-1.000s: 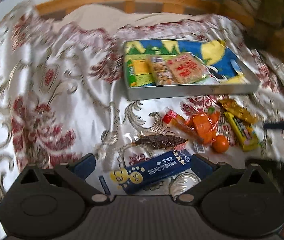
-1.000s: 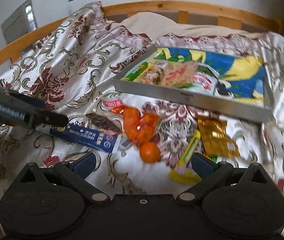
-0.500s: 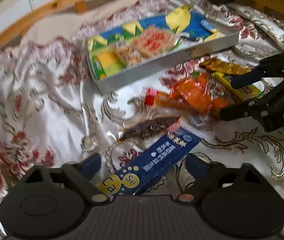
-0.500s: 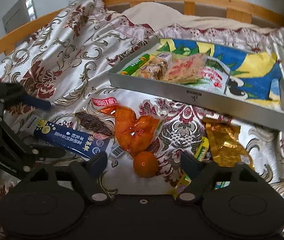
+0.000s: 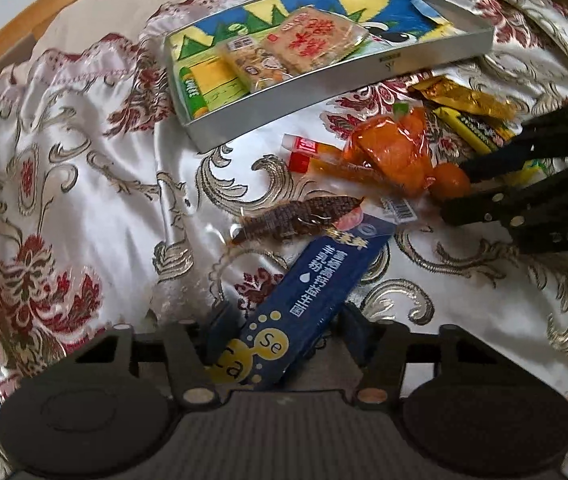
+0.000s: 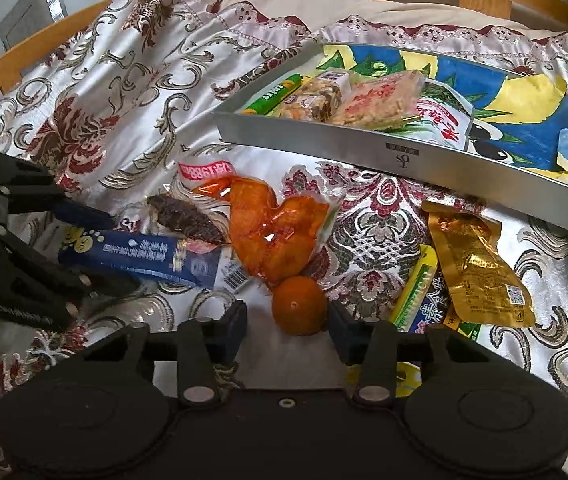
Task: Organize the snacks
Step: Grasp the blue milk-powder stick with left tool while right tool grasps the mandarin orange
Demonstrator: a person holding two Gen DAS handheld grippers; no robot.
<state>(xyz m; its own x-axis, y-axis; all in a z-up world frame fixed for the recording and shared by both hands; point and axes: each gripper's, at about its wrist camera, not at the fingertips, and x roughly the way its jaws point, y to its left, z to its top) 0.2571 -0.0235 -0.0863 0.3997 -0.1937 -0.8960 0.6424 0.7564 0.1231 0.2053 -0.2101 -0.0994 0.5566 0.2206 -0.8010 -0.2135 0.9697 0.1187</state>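
Jaws on both my grippers are closing at once. My left gripper has the near end of the blue milk-powder stick pack between its pads; contact looks close, but I can't tell if they press yet. My right gripper brackets the small orange, its pads just beside the fruit with slim gaps showing, so not clamped.

A second ago both sets of fingers stood wide and higher over the pile; since then each hand has dropped onto its target and narrowed. That reads to me as a double pick just starting, neither item lifted.

Loose snacks lie on the satin bedspread: the orange chicken-wing pouch, a dark dried-fish pack overlapping the stick pack's far end, a gold pouch and a yellow-green bar. The metal tray sits behind the pile and holds four packs at its left end, with the right end free.

Also versus the earlier frame, the left wrist has rolled, so the tray now tilts across its view. The snacks themselves look unmoved.
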